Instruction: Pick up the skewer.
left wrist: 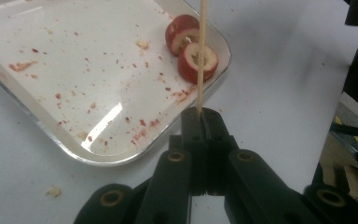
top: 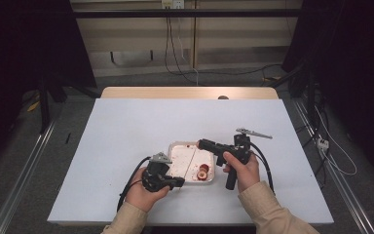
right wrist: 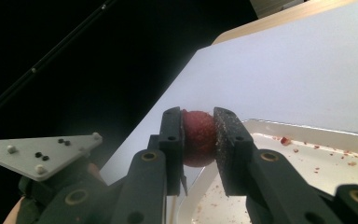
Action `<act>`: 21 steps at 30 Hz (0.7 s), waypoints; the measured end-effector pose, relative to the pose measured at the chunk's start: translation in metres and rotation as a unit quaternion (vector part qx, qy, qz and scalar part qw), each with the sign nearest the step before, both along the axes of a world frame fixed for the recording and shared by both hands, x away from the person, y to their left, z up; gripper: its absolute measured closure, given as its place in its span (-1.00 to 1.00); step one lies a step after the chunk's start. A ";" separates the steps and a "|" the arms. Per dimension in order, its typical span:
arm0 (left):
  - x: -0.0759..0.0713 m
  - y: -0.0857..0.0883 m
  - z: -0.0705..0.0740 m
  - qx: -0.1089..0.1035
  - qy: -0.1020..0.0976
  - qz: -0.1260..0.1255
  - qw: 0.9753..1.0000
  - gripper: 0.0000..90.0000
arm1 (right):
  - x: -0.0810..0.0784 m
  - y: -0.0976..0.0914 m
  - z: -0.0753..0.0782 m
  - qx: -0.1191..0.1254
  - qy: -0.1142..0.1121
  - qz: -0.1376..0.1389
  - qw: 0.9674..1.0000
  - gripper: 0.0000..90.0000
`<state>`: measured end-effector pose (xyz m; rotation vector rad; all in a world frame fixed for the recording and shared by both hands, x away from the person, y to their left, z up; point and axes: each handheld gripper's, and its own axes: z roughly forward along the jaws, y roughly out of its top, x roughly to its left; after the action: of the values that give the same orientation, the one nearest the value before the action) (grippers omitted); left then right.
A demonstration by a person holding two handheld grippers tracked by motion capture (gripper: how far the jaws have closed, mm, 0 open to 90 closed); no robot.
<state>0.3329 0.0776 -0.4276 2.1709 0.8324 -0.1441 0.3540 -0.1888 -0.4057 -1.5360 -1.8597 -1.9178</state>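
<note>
Your right gripper [right wrist: 199, 136] has its jaws pressed on a red fruit [right wrist: 198, 137], one pad on each side, the round dark-red body bulging between them; in the high view that gripper [top: 205, 144] is held level above the far right part of the tray [top: 179, 146], pointing towards your left, your right hand [top: 241, 168] wrapped round its handle. Your left gripper [left wrist: 204, 122] is clamped fully together on a thin wooden skewer [left wrist: 201, 56]; the stick rises straight out from between the jaw tips and runs out of the top of the left gripper view, crossing in front of the fruit slices. In the high view your left gripper [top: 176, 182] sits at the near left edge of the tray, your left hand [top: 143, 192] low on the table behind it.

Outward from there: two red fruit slices [left wrist: 191, 46] with pale, hollowed centres lie touching each other in the near right corner of the tray; they show in the high view too [top: 203, 171]. The tray is white and shallow, scattered with red crumbs and smears; a few crumbs lie on the white table [top: 126, 126] just beside it.
</note>
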 end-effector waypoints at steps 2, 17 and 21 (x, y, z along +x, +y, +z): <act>0.000 -0.001 0.000 0.001 0.001 -0.004 1.000 1.00 | 0.000 0.001 0.001 -0.002 -0.001 0.002 1.000 0.65; -0.001 -0.004 0.001 0.011 -0.004 -0.008 1.000 1.00 | 0.000 0.003 0.001 -0.018 -0.009 0.012 1.000 0.65; -0.001 -0.005 0.001 0.013 -0.004 -0.012 1.000 1.00 | 0.000 0.004 0.000 -0.025 -0.009 0.015 1.000 0.65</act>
<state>0.3316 0.0723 -0.4266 2.2048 0.8078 -0.1363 0.3543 -0.1847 -0.4053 -1.5008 -1.9398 -1.8925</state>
